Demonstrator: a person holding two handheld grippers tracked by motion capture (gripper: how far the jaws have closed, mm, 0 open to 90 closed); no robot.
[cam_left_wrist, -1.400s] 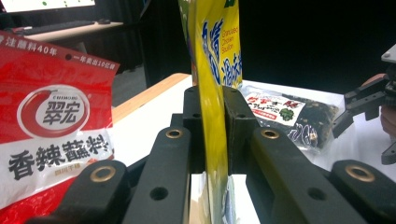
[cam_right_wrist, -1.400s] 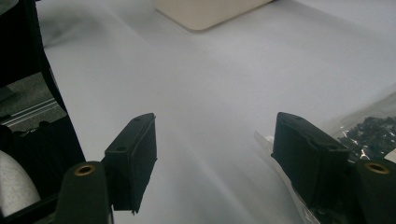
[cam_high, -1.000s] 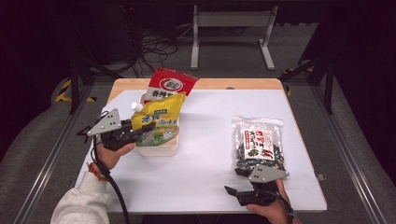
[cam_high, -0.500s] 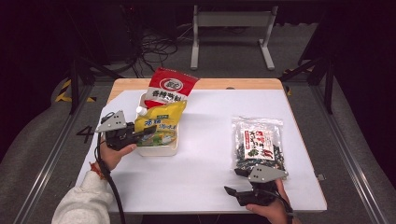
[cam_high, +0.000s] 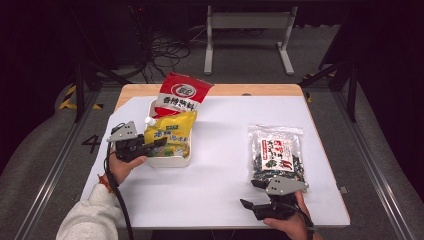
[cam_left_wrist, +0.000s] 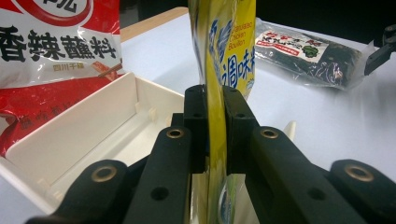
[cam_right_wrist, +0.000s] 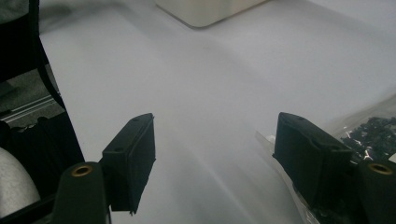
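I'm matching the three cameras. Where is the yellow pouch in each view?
High view: yellow pouch left of centre, over the white tray.
Left gripper view: top centre, clamped by the left gripper.
Right gripper view: not in it.
Shared landmark: the white tray.

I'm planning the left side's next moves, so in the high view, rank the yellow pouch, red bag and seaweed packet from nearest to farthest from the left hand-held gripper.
1. Yellow pouch: clamped in the left hand-held gripper, over the white tray.
2. Red bag: just behind, leaning on the tray's far end.
3. Seaweed packet: far across on the table's right side.
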